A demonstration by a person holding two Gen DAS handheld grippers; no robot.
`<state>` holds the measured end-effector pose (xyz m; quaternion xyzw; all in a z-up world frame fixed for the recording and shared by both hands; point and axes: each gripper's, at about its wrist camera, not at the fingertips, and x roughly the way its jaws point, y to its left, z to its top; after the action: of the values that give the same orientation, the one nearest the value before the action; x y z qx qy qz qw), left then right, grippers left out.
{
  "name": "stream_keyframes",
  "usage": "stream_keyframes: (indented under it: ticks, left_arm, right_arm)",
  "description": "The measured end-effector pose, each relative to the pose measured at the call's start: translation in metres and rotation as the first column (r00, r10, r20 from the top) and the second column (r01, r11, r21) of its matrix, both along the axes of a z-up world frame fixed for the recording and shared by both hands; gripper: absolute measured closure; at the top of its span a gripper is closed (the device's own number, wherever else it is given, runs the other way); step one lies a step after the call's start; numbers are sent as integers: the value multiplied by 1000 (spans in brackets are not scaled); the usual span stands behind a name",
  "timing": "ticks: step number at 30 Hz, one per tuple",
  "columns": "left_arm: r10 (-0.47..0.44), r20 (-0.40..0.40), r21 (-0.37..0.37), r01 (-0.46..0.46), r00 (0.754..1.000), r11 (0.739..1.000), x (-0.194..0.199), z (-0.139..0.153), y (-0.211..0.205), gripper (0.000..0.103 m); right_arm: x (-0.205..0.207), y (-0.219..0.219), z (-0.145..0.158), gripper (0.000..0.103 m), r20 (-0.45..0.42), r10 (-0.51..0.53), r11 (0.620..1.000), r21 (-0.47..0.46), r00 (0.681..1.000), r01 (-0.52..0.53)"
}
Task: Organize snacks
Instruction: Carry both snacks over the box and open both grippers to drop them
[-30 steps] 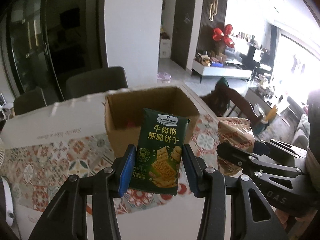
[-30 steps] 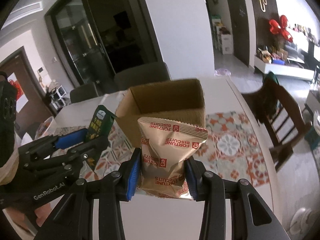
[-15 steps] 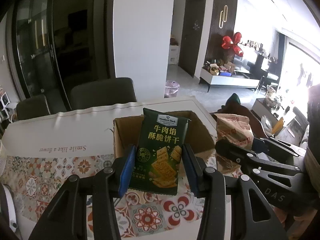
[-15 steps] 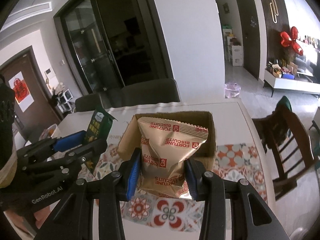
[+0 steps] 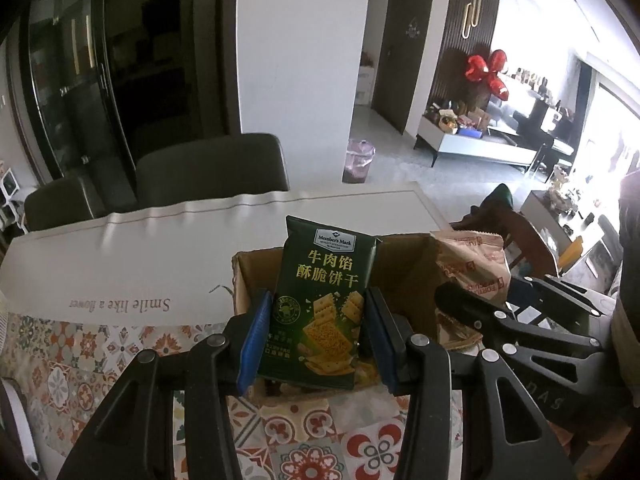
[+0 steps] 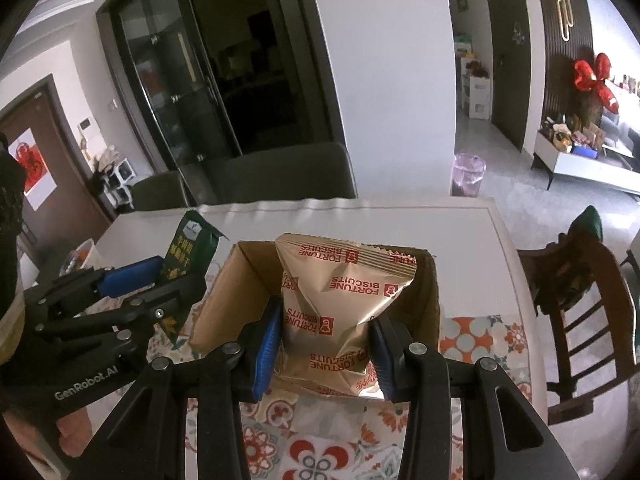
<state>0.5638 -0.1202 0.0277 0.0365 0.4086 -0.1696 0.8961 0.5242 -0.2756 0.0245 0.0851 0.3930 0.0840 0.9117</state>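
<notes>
My left gripper [image 5: 316, 340] is shut on a green cracker packet [image 5: 320, 308] and holds it upright over the near edge of an open cardboard box [image 5: 404, 276]. My right gripper [image 6: 326, 344] is shut on a tan Fortune Biscuits bag [image 6: 340, 304], held upright over the same cardboard box [image 6: 236, 300]. The tan bag also shows at the right of the left wrist view [image 5: 468, 264]. The green packet [image 6: 190, 256] and the left gripper [image 6: 160, 284] show at the left of the right wrist view. The box's inside is mostly hidden by the packets.
The box stands on a white table [image 5: 160, 248] with a patterned mat [image 5: 100, 356]. Grey chairs [image 5: 212, 172] stand at the far side. A wooden chair [image 6: 580, 300] stands right of the table. A small heap of items [image 6: 78, 256] lies at the far left.
Both grippers have risen and moved forward with their packets, from in front of the box to above its opening. More of the box's inside now shows.
</notes>
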Motion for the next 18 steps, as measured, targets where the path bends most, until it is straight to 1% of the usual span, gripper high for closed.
stream_keyframes:
  ticks: [4,8,10,11,12,13,14,15,17,18]
  left_arm:
    - [11,-45,-11,-12,999,1000,19,-14,0,56]
    - [23,-94,-21,-26,995,999,35,-27,-1,56]
    - [29,-107,-17,-31,994,999,40,-30,-1,47]
    - [35,-107,-18,-37,994,999,40,-31,0,41]
    - [40,-100,-20,-42,994,999,40,-31,2,40]
    - [41,-97,-19,-43,994,999,40,-31,3,40]
    - [43,-96,-13,-44,994,999,39,-31,4,40]
    - [50,-96,-4,-51,994,999,37,-30,5,40]
    - [49,-81,-7,-50,995,999,33,-27,9,38]
    - [54,-71,7,-53,996,999,30,-25,11,36]
  right_arm:
    - [17,0,-11,61,-30,4,1000,-17,1000,-4]
    - [31,-2,-22,61,-71,7,1000,-6,997,-8]
    - [38,-1,-27,61,-91,10,1000,-9,996,-11]
    - [41,-2,-30,60,-98,8,1000,-9,995,-9]
    - [43,-3,-32,60,-108,5,1000,-11,994,-6]
    - [45,-4,-35,58,-119,-1,1000,-14,993,-1]
    - [45,-5,-36,51,-125,-3,1000,-13,992,2]
    - [46,-6,-38,47,-127,-6,1000,-13,992,4]
    - [44,-7,-37,45,-125,-29,999,-26,992,26]
    - [42,-8,-37,45,-124,-36,999,-28,992,33]
